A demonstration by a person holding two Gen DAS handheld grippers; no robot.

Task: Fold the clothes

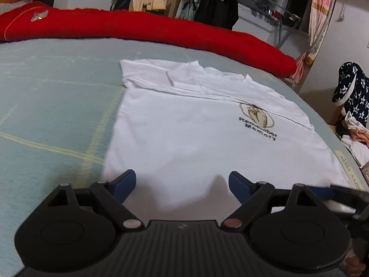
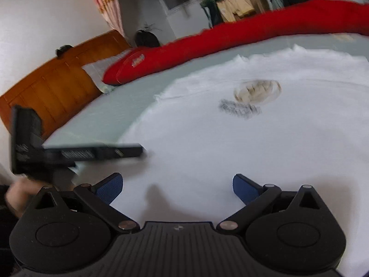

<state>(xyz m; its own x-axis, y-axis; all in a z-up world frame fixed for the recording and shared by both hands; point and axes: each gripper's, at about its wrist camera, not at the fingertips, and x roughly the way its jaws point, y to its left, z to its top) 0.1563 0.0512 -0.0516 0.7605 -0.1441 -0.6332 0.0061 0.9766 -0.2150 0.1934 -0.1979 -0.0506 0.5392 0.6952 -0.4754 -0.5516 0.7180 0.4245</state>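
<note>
A white T-shirt (image 1: 189,124) lies spread flat on the bed (image 1: 46,106), which is covered by a pale green sheet with faint yellow lines. The shirt's near hem runs close to the near edge of the bed, and its far part, where sleeves and collar are folded over, points toward the far edge. A printed emblem with dark lettering (image 1: 258,124) sits on the chest, toward the right side of the bed in the left wrist view. Along the far edge of the bed stretches a long red bolster (image 1: 161,30), apart from the shirt.

The left gripper (image 1: 182,184) hovers over the shirt's near hem with its blue-padded jaws spread wide and nothing between them but cloth below. The right gripper (image 2: 177,188) is likewise spread wide above the white fabric, gripping nothing. The right wrist view is blurred, so whether either pad brushes the cloth there is hard to say. In that view the left gripper's black body shows at the left, with a hand (image 2: 16,196) behind it, and a wooden headboard (image 2: 53,80) stands at the bed's end.
</note>
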